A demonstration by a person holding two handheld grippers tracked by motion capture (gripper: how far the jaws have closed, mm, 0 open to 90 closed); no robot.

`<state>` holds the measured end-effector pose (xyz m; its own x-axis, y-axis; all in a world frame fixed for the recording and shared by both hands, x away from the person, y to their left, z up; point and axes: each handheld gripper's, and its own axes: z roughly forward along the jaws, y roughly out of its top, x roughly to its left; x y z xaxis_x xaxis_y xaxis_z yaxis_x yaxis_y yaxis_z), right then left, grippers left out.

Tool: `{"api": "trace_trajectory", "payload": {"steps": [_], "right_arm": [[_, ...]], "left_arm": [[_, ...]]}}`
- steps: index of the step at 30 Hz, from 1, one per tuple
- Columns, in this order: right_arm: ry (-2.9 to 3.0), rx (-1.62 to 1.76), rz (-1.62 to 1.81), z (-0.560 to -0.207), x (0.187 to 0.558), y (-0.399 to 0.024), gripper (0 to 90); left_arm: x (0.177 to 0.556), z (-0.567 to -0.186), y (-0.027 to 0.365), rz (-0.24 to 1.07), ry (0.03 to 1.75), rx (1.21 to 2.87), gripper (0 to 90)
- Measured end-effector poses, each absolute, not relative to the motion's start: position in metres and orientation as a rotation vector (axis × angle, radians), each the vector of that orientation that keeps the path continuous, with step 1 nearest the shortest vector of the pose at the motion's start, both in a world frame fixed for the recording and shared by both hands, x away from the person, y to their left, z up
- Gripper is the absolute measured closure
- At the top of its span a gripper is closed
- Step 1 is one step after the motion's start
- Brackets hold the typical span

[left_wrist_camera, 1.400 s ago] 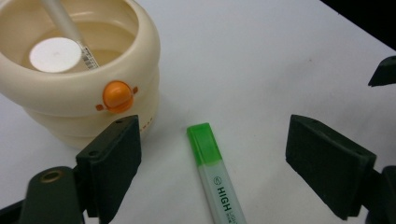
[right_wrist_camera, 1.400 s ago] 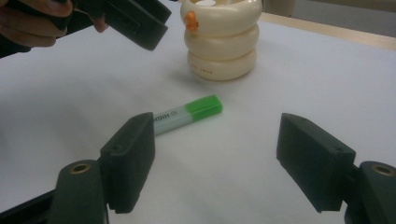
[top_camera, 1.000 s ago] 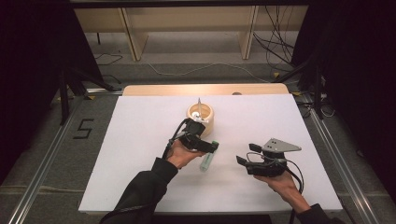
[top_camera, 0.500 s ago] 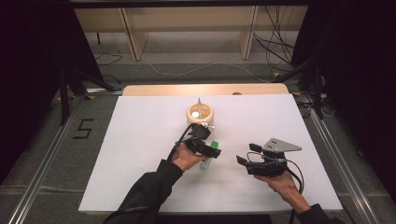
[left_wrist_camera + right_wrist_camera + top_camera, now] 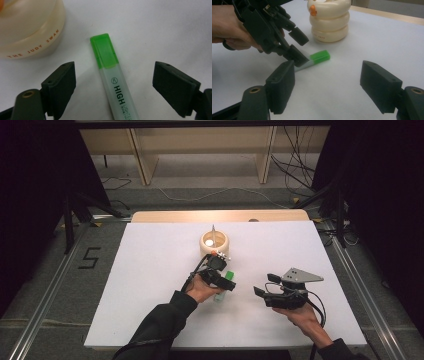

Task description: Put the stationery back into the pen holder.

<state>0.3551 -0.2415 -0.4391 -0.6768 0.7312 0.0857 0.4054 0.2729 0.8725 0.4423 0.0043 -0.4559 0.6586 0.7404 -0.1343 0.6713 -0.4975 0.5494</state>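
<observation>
Highlighter: the green-capped highlighter [image 5: 113, 82] lies flat on the white tabletop [image 5: 150, 270], just near of the cream ringed holder [image 5: 214, 243], cap pointing toward it.
Left tool: the left tool [image 5: 117, 82] hangs over the highlighter's clear barrel, jaws spread wide on either side, pads not touching it.
Right tool: the right tool [image 5: 327, 87] sits to the right, well apart, jaws spread around nothing.

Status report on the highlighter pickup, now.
Left gripper open, fingers astride the highlighter, not touching. Right gripper open, empty. Cream holder close beside, not blocking.
</observation>
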Motion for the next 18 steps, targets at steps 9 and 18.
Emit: {"api": "trace_trajectory", "payload": {"steps": [9,18], "right_arm": [[2.214,1.034,1.365,-0.4394,0.3554,-0.2418,28.9],[2.211,1.035,1.362,-0.4393,0.3557,-0.2428,28.9]], "left_arm": [[0.4433,-0.4591,0.0012,0.135,1.080,2.334,21.6],[0.4444,-0.4594,-0.0022,0.131,1.080,2.335,25.9]]}}
